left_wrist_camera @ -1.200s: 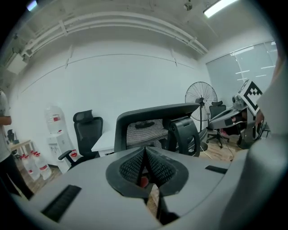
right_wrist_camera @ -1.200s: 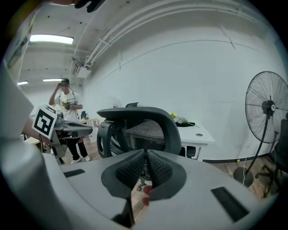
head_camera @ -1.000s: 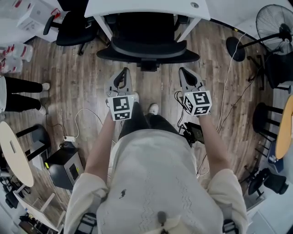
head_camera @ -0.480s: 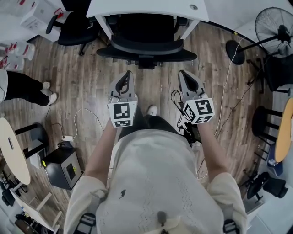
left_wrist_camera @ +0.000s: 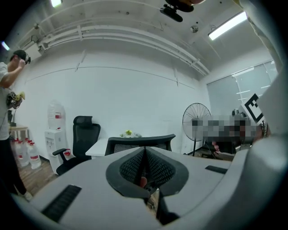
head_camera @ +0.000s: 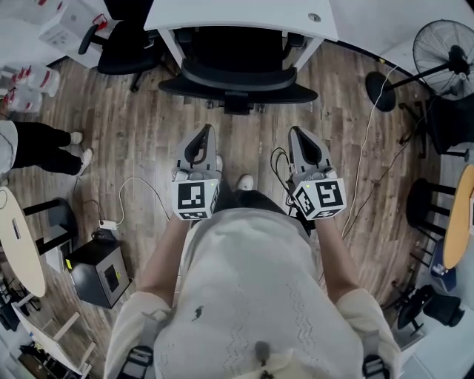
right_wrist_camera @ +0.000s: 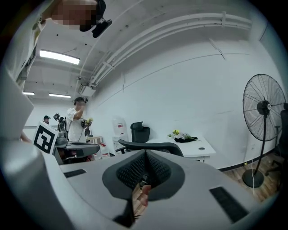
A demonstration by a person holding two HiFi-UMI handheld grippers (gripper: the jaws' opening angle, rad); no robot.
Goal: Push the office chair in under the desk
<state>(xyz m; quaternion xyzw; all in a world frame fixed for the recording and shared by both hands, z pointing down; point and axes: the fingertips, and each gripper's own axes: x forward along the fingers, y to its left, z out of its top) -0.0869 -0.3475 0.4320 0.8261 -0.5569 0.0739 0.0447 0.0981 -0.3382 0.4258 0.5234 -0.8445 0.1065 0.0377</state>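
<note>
A black mesh office chair [head_camera: 237,78] stands with its seat under the white desk [head_camera: 244,13], its curved backrest toward me. The same chair backrest [left_wrist_camera: 139,141] shows ahead in the left gripper view, and as backrest [right_wrist_camera: 150,146] in the right gripper view. My left gripper [head_camera: 204,132] is shut and empty, held a short way back from the backrest. My right gripper [head_camera: 297,134] is also shut and empty, level with the left one. Neither touches the chair.
A second black chair [head_camera: 122,52] stands left of the desk. A standing fan [head_camera: 444,48] and its cable are at the right, round stools [head_camera: 426,196] further right. A black box [head_camera: 100,270] and white cable lie on the floor at left. A person [head_camera: 37,144] stands at the left edge.
Both grippers have drawn back from the chair toward my body. The chair has shifted slightly further in under the desk. The person at left has moved a step.
</note>
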